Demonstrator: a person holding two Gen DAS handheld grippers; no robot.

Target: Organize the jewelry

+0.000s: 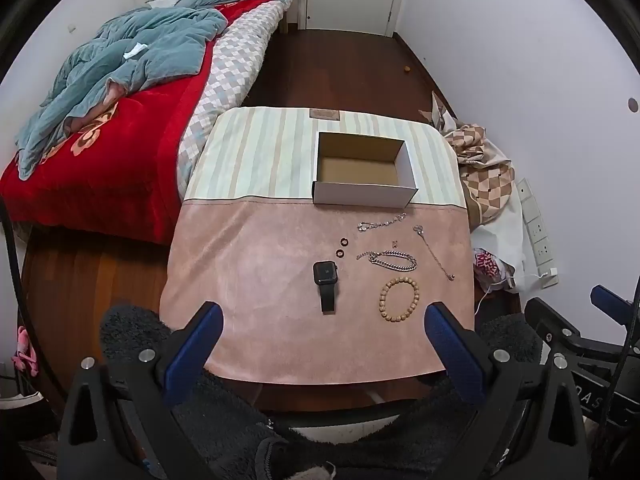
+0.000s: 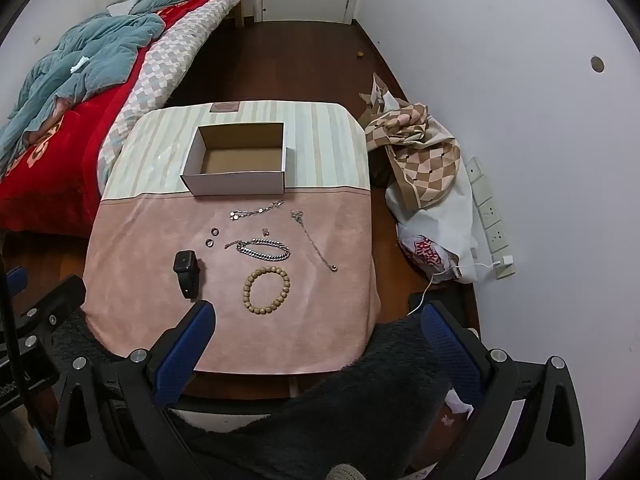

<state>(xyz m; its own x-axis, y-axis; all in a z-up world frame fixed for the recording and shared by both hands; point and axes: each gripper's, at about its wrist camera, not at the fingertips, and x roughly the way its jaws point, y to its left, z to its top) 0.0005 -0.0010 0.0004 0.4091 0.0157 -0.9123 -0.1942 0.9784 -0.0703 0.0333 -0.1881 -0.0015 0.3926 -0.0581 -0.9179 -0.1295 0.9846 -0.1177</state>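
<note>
An open, empty white cardboard box (image 1: pixel 362 194) (image 2: pixel 236 186) stands on the far striped part of the table. In front of it, on the pink cloth, lie a black smartwatch (image 1: pixel 326 280) (image 2: pixel 186 272), two small rings (image 1: pixel 341 247) (image 2: pixel 212 237), a wooden bead bracelet (image 1: pixel 399 299) (image 2: pixel 266 289), a heavy silver chain (image 1: pixel 394 261) (image 2: pixel 262 250), a thin charm bracelet (image 1: pixel 382 223) (image 2: pixel 256 211) and a thin chain (image 1: pixel 435 254) (image 2: pixel 314 240). My left gripper (image 1: pixel 324 322) and right gripper (image 2: pixel 316 320) are both open and empty, held back at the table's near edge.
A bed with a red blanket and teal quilt (image 1: pixel 120 92) stands to the left. Checked cloth and bags (image 2: pixel 424 168) lie on the floor at the right, beside a power strip (image 2: pixel 490 216). Dark wooden floor and a door lie beyond the table.
</note>
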